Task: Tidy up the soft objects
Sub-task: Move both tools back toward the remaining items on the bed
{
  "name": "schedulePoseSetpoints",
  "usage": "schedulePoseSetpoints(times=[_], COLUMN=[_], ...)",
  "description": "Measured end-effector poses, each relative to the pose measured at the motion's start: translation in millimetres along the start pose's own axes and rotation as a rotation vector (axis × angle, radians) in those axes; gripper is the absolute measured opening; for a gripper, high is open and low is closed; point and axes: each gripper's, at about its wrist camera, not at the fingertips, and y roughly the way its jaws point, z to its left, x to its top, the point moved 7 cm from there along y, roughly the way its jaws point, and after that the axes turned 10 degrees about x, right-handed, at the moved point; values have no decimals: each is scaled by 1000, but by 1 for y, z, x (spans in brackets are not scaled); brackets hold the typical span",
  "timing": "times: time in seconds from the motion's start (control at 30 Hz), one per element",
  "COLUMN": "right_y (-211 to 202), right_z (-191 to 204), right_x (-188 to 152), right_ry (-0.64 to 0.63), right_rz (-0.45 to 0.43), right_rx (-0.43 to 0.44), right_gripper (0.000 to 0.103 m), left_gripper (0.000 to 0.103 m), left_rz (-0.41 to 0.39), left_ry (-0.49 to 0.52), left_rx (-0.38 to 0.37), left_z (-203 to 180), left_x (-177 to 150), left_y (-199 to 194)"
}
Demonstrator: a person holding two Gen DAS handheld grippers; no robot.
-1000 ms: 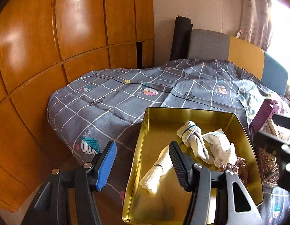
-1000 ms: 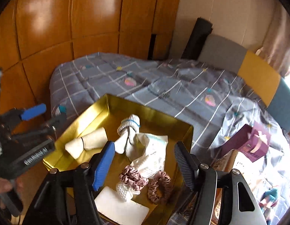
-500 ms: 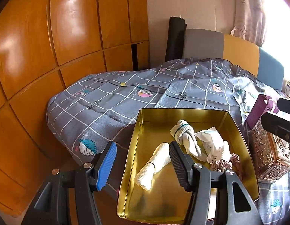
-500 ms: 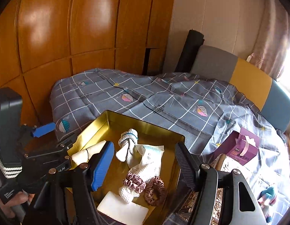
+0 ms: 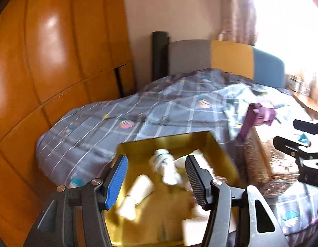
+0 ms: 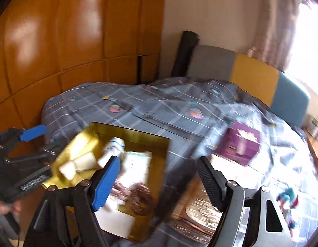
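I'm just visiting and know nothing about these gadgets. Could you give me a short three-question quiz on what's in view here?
1. True or false: the gold tray lies on the bedspread.
2. Which lies in the tray: A) purple box, B) scrunchies, C) a pillow?
3. Does the right gripper hold anything?

Key: 1 true; 2 B; 3 no, its jaws are opening with nothing between them.

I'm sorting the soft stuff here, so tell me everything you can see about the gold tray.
The gold tray is a shallow, shiny rectangular pan that looks like metal, with low upright walls. It sits flat on the grey checked bedspread, near the bed's edge by the wooden wardrobe. Inside lie a knotted white sock, a cream roll, a folded white cloth, two brownish scrunchies and a white card. No gripper touches it. Motion blur hides finer detail.
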Motion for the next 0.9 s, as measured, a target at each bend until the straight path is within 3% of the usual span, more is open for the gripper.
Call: schedulePoseSetpoints(times=[0.57, 0.9], right_y=[-97, -152], right_z=[-271, -402], right_x=[-119, -203], right_ry=[475, 745], right_rz=[78, 83], right_rx=[-465, -689], right_gripper=[79, 80], left_gripper=[59, 59], left_rz=[-151, -160], left_ry=[291, 444], left_rx=[-339, -502], left_z=[-179, -282], left_x=[38, 31], left_y=[-66, -101])
